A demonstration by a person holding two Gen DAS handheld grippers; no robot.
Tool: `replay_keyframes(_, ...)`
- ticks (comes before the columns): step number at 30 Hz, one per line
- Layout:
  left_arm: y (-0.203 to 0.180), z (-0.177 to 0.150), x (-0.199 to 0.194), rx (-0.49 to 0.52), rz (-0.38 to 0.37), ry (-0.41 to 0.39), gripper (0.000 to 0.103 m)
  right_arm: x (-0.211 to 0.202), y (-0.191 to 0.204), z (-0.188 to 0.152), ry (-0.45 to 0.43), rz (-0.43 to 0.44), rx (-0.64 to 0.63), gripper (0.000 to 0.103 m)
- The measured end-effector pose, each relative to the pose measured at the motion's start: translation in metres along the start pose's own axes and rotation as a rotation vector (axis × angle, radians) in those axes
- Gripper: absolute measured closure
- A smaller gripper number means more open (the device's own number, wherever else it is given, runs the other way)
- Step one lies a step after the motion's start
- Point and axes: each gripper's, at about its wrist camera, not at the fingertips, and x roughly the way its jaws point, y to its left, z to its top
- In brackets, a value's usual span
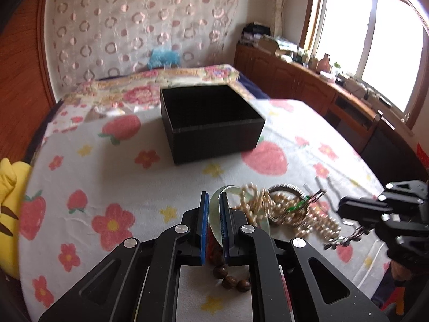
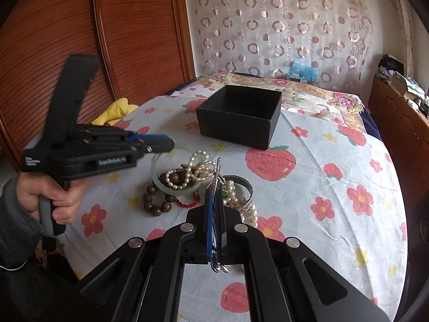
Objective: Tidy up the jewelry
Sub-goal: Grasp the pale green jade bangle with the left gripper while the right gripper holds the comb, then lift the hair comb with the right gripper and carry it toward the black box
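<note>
An open black box (image 1: 211,123) stands on the strawberry-print cloth, also in the right wrist view (image 2: 238,118). A pile of jewelry lies nearer: pearl strands (image 1: 292,209), a silver bangle (image 2: 245,187), brown wooden beads (image 2: 155,201) and a pale green jade bangle (image 2: 158,179). My left gripper (image 1: 214,201) is shut on the jade bangle's rim (image 1: 214,209), at the pile's left side. My right gripper (image 2: 214,196) is shut on a thin silver chain (image 2: 217,171) that rises between its pads and hangs below them (image 2: 218,267).
A yellow plush toy (image 2: 118,110) lies at the cloth's left edge. A wooden wardrobe (image 2: 80,40) stands left. Wooden cabinets (image 1: 321,88) with clutter run under the window on the right. The cloth covers a bed (image 1: 161,80) reaching the curtain.
</note>
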Motion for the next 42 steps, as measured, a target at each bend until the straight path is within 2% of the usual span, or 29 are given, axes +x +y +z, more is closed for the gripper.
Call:
replay_keyframes(7,-0.003,0.015,-0.030,-0.006,-0.004,-0.088,0.096,-0.002,-0.003,0.004,-0.007,-0.010,-0.008,0.101)
replay_keyframes(12,-0.001,0.023,-0.035,-0.003,0.011,-0.114,0.096,-0.005,-0.002,0.012,-0.022,-0.012,-0.018,0.101)
replay_keyframes(18,0.003,0.026,-0.034,-0.005,0.020,-0.115,0.096,-0.008,-0.005,0.021,-0.033,-0.016,-0.028,0.101)
replay_keyframes(28,0.008,0.020,-0.027,-0.009,0.018,-0.096,0.096,0.025,-0.014,0.013,0.080,-0.018,-0.012,0.101)
replay_keyframes(31,0.008,0.019,-0.026,-0.006,0.019,-0.094,0.096,0.030,-0.023,0.012,0.081,-0.044,0.012,0.098)
replay_keyframes(38,0.009,0.013,-0.020,-0.004,0.016,-0.088,0.096,0.031,-0.036,0.003,0.106,-0.015,0.053,0.097)
replay_keyframes(42,0.006,0.009,-0.017,-0.002,0.014,-0.083,0.096,0.027,-0.035,-0.006,0.107,-0.031,0.045,0.097)
